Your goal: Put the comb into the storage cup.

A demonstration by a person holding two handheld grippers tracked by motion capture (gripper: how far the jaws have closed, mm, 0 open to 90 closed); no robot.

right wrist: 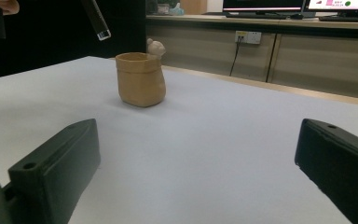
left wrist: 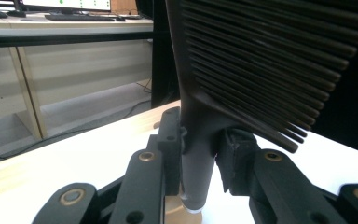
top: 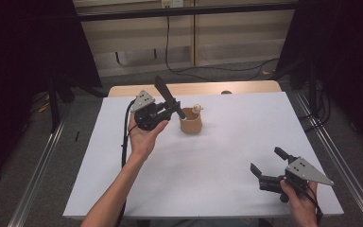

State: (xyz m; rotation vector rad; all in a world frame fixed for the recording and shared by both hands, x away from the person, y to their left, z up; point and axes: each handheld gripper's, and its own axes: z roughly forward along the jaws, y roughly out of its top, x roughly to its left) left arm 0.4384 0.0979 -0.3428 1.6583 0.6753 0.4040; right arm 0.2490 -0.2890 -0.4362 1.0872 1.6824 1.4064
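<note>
A black comb (top: 166, 95) is clamped by its handle in my left gripper (top: 171, 110), teeth end tilted up and back, handle tip pointing down at the left rim of a tan cup (top: 191, 124). In the left gripper view the comb (left wrist: 261, 70) rises between the shut jaws of that gripper (left wrist: 198, 144), with the cup's rim (left wrist: 170, 207) just below the handle tip. The cup (right wrist: 140, 79) carries a small pale figure (right wrist: 155, 46) on its far rim. My right gripper (top: 266, 161) rests open near the table's front right, nothing between its fingers.
The white table top (top: 227, 146) spreads around the cup, with a wooden strip (top: 194, 88) along its far edge. Metal rails (top: 333, 156) run along both sides. Cables (top: 208, 70) lie on the floor behind, below wooden cabinets.
</note>
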